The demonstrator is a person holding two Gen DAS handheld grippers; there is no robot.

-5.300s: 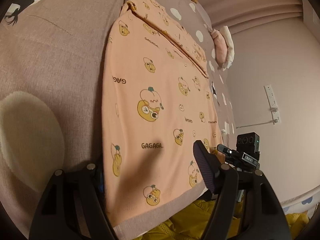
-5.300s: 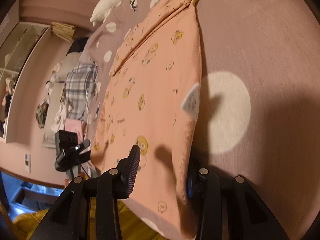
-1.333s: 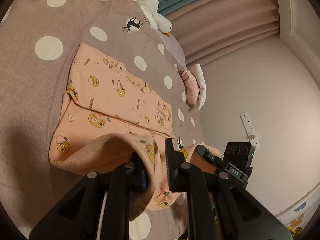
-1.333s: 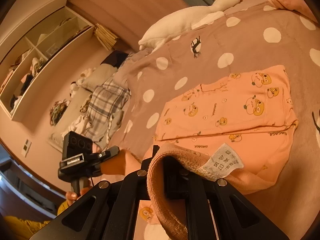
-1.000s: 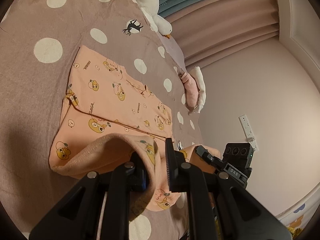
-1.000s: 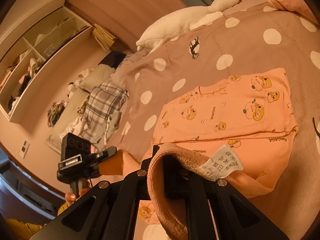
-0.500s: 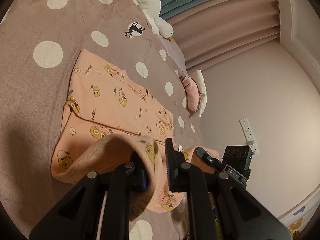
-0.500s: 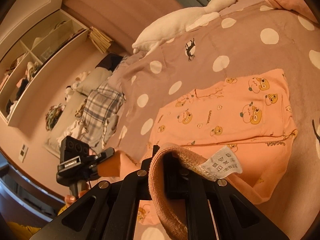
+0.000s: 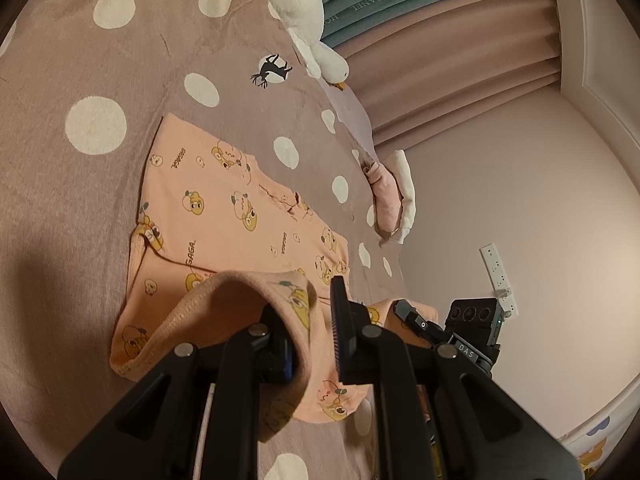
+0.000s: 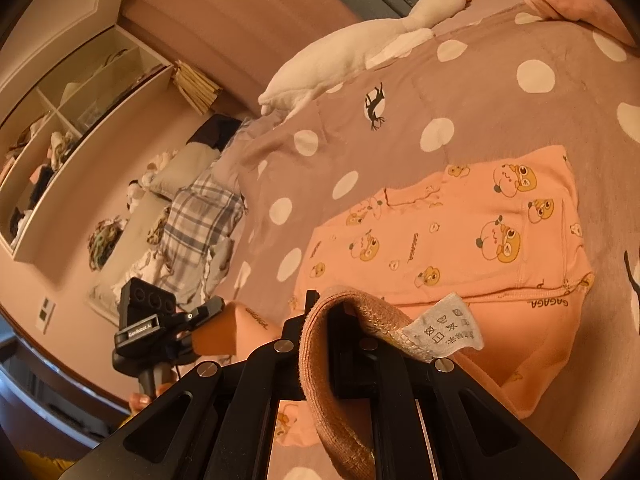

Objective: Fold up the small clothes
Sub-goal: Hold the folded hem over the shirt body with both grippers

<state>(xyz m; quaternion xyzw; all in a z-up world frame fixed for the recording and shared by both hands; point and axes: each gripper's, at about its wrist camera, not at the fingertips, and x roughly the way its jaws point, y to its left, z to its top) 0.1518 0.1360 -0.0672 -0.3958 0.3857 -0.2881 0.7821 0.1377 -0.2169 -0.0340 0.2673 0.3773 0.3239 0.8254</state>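
You have the peach cartoon-print top (image 9: 248,216) spread on the polka-dot bedspread (image 9: 92,60), and you hold its near hem lifted off the bed with both tools. Your left gripper (image 9: 310,332) is clamped narrow on one corner of the ribbed hem (image 9: 200,292); the fabric bunches between its pads and droops over the left finger. Your right gripper (image 10: 340,320) is pinched nearly shut on the other corner, where the hem band (image 10: 316,364) curls up and over the jaws and the white care label (image 10: 444,328) hangs out to the right. In the right wrist view you can see the left tool off to your left, gripping its corner with the cloth stretched toward it.

Holding both corners at once keeps the lifted edge taut and level between your hands, so the lower half can travel as one sheet instead of sagging in the middle. The far half stays flat on the bedspread, with the folded-in sleeve edge (image 9: 280,200) lying across it, and that weight anchors the garment while you lift.

This looks like the middle of a bottom-to-top fold: the hem is up but not yet laid over the far part. Carry both corners forward together, toward the plush goose (image 10: 360,48), and keep them level so the fold line lands straight.
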